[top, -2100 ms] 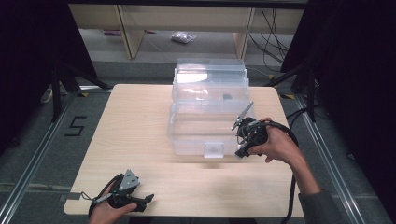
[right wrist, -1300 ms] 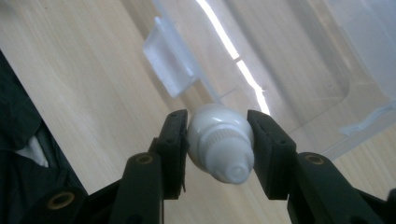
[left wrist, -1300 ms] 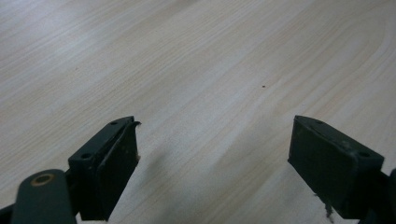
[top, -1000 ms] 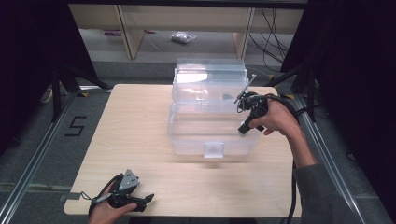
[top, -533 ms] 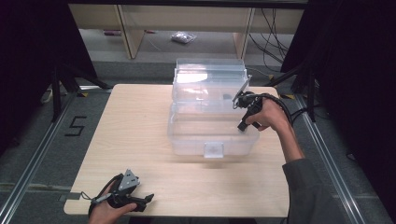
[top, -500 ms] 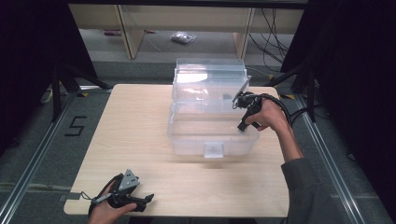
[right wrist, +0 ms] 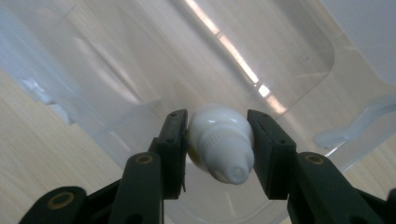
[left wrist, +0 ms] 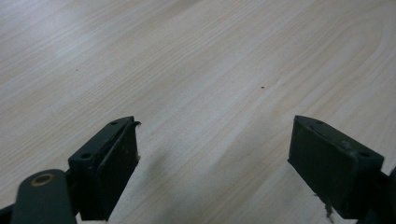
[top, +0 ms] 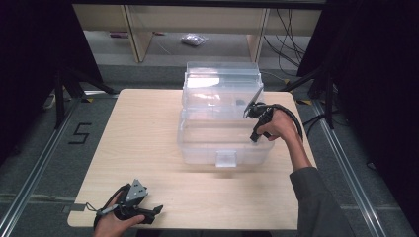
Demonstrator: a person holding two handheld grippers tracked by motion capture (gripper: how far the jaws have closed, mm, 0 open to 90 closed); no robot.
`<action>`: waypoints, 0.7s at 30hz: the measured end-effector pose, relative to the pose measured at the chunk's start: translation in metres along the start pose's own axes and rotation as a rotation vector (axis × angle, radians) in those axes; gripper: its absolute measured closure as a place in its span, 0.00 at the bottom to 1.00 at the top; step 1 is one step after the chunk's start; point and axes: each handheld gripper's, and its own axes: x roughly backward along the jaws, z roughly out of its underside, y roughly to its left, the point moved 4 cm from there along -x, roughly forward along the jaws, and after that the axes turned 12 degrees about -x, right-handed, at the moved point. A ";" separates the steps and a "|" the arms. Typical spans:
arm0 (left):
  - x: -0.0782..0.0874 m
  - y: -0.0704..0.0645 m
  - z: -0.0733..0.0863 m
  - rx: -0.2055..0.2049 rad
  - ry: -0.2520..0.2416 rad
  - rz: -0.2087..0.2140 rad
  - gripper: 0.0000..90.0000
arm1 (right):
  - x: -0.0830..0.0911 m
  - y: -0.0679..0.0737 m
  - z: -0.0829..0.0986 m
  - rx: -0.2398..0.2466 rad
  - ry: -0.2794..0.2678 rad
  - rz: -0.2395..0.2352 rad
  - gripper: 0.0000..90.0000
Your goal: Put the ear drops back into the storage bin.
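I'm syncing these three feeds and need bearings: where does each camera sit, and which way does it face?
High view: above the person's side, facing forward and down on the table; forearms, both grippers show.
Left gripper view: on the left gripper, facing bare tabletop, jaws apart.
Right gripper view: on the right gripper, facing down into the clear bin, clamping a white bottle.
Shared: the bin.

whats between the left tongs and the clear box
Bare wooden table, seen in the high view. The left tongs rest open near the front edge, apart from the clear box.
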 end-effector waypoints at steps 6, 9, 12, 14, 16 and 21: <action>-0.002 -0.002 -0.002 0.038 -0.030 -0.011 0.17 | -0.012 -0.002 0.002 -0.038 0.022 0.001 0.67; -0.002 -0.002 -0.002 0.040 -0.031 -0.011 0.17 | -0.019 -0.006 0.003 -0.027 0.029 -0.001 0.67; -0.002 -0.002 -0.002 0.045 -0.037 -0.008 0.17 | -0.023 -0.006 0.003 -0.041 0.045 -0.001 0.67; 0.000 0.000 0.000 0.005 -0.003 0.001 0.17 | -0.025 -0.006 0.002 -0.054 0.048 0.012 0.67; -0.002 -0.002 -0.002 0.039 -0.030 -0.011 0.17 | -0.027 -0.007 0.002 -0.053 0.048 0.006 0.67; -0.001 -0.001 -0.001 0.016 -0.016 -0.003 0.17 | -0.029 -0.006 0.000 -0.064 0.059 0.010 0.67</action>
